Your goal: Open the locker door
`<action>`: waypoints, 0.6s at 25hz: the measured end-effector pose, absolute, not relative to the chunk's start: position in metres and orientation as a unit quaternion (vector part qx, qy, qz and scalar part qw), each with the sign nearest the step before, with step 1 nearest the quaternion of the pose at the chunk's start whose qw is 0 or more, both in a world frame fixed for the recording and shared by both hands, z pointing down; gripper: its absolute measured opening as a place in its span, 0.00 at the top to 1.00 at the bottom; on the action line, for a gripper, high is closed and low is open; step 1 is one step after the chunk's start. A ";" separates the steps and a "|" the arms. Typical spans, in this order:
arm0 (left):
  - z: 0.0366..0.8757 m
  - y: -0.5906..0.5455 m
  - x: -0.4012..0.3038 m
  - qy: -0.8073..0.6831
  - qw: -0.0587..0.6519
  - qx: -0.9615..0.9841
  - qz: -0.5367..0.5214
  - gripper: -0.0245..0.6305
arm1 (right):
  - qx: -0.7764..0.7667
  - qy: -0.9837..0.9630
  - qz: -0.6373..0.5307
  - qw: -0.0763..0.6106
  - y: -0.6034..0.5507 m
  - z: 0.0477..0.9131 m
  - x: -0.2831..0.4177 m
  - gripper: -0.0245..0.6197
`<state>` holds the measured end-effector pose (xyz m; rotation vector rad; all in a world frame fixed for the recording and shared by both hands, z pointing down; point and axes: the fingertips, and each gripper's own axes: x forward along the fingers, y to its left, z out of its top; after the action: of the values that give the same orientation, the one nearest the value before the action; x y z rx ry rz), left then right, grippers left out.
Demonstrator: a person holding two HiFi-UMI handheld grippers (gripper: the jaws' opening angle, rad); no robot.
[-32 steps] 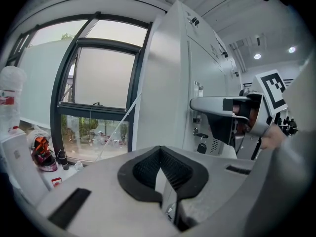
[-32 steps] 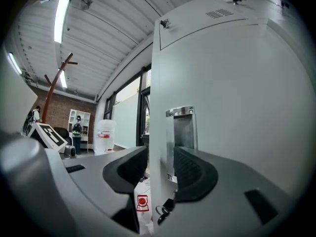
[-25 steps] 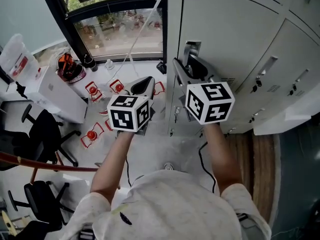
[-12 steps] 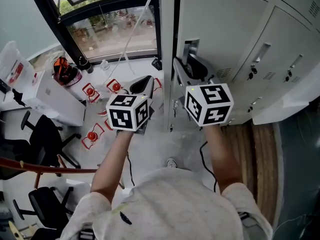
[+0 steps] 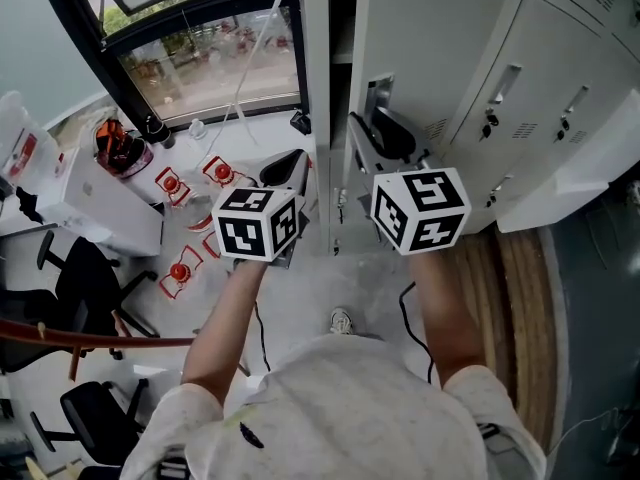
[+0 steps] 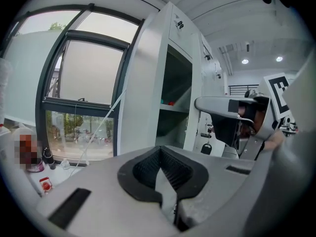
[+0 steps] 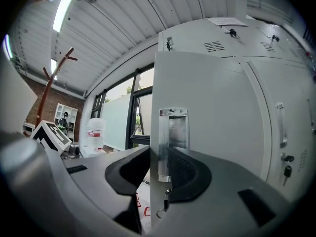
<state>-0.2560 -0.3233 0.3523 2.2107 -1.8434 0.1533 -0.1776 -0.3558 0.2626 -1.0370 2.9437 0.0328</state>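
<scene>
Right gripper [image 7: 159, 174]: jaws were closing astride the ajar door's [image 5: 430, 48] handle [image 7: 173, 142], presumably to swing it wider. Left gripper [image 6: 160, 174] idled, jaws together, empty.

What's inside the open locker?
A shelf with a small red thing on it. The rest of the locker is dark or covered by its door.

Bright daylight from window [image 5: 210, 63], fisheye-warped edges
</scene>
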 end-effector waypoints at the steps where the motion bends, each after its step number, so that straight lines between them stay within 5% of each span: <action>1: 0.352 -0.323 -0.254 -0.633 0.129 0.762 0.052 0.96 | -0.333 0.943 0.010 0.011 -0.354 0.263 -0.175 0.80; 15: 0.347 -0.310 -0.220 -0.602 0.121 0.787 0.053 0.96 | -0.327 0.945 0.002 0.024 -0.329 0.262 -0.140 0.79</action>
<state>-0.2197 -0.3099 0.3466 2.2994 -1.7581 0.1546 -0.1401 -0.3286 0.2622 -1.0125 2.9228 0.0058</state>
